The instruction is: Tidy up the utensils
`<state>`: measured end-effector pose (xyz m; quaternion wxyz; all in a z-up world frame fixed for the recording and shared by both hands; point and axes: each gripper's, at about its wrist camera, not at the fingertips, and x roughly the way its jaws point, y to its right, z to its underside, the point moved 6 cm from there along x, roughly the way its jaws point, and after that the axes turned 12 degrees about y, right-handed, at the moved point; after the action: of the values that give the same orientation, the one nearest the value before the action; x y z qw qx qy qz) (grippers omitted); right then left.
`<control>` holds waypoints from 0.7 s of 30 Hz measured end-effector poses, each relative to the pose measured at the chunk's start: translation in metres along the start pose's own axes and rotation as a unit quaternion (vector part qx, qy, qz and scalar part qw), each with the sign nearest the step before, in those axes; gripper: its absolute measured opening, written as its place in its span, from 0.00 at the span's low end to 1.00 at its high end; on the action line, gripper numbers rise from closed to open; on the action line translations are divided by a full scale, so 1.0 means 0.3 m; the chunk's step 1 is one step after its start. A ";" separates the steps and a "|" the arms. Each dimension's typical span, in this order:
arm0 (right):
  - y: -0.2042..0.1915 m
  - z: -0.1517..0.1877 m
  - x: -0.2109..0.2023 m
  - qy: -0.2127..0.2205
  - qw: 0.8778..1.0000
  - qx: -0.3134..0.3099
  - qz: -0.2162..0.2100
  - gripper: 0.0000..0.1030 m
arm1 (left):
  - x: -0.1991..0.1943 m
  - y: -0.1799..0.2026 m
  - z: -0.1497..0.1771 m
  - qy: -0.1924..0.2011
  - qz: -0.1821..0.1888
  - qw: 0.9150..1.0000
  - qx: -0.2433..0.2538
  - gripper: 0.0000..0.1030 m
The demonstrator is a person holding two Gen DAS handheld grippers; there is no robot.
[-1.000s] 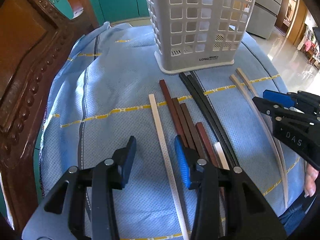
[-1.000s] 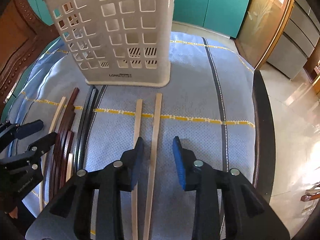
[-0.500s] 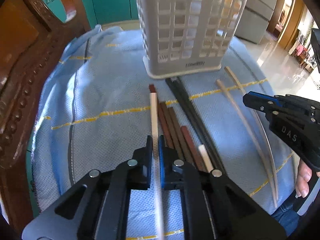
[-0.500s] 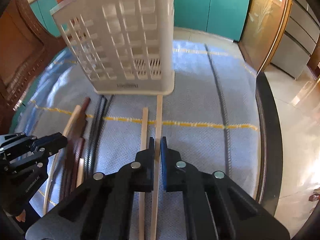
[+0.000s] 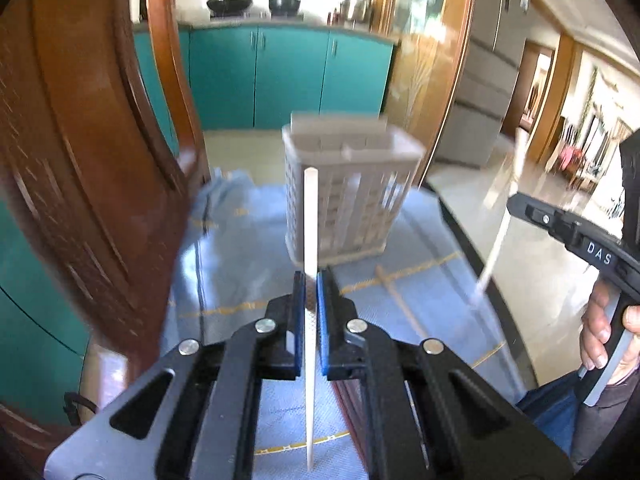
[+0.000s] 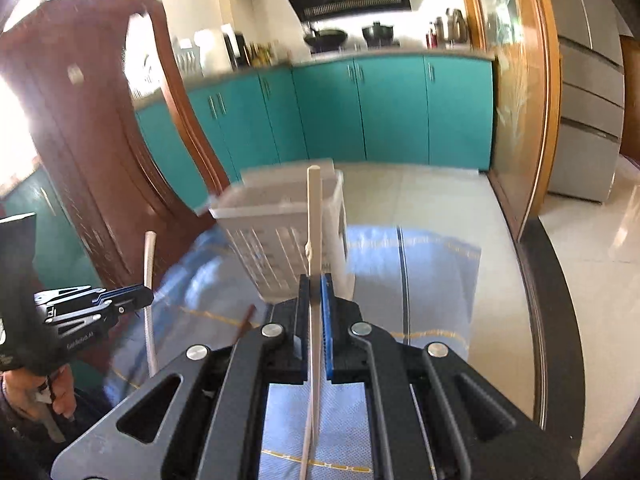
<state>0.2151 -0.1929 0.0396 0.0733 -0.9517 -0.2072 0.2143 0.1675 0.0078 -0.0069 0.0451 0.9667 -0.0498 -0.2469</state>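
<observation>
My left gripper (image 5: 310, 280) is shut on a white chopstick (image 5: 310, 220), lifted off the blue cloth (image 5: 240, 280) and standing up in front of the white slotted basket (image 5: 352, 200). My right gripper (image 6: 315, 284) is shut on a pale wooden chopstick (image 6: 314, 216), also raised before the basket (image 6: 276, 240). Each gripper shows in the other's view: the right gripper (image 5: 520, 204) with its wooden chopstick (image 5: 500, 232), the left gripper (image 6: 140, 298) with its white chopstick (image 6: 149, 264). A second wooden chopstick (image 5: 400, 304) lies on the cloth. Brown chopsticks (image 5: 344, 400) lie partly hidden under my left gripper.
A carved wooden chair back (image 5: 80, 160) rises close on the left. The table's dark rim (image 6: 552, 300) curves along the right, with tiled floor beyond. Teal cabinets (image 6: 360, 112) stand behind. A person's hand (image 5: 600, 336) holds the right gripper's handle.
Both grippers closed on a chopstick each, then rose and tilted up. The two chopsticks left the cloth, and the basket now sits lower and farther off in both views.
</observation>
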 end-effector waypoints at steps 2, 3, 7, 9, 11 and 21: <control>0.012 -0.077 -0.046 0.025 1.000 0.011 -0.006 0.06 | -0.057 -0.004 -0.092 0.033 0.001 0.999 -0.002 0.06; 0.014 -0.121 -0.059 0.037 0.999 0.017 -0.009 0.06 | -0.081 -0.006 -0.130 0.045 0.003 0.999 -0.004 0.06; 0.015 -0.273 -0.061 0.067 0.997 0.044 -0.019 0.06 | -0.144 0.000 -0.301 0.091 0.013 0.996 -0.014 0.06; 0.017 -0.364 -0.053 0.100 0.993 0.065 -0.017 0.06 | -0.172 -0.006 -0.408 0.129 0.011 0.991 -0.026 0.06; 0.012 -0.420 -0.045 0.129 0.988 0.087 -0.012 0.06 | -0.183 -0.014 -0.476 0.159 0.012 0.986 -0.042 0.06; 0.082 -0.497 0.130 0.198 0.967 0.156 0.047 0.06 | -0.008 -0.102 -0.586 0.233 -0.046 0.964 -0.119 0.06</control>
<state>0.3215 -0.2061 0.1529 0.2505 -0.9605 -0.1078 0.0550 0.2522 0.0495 0.1444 0.1589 0.9864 0.0359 -0.0209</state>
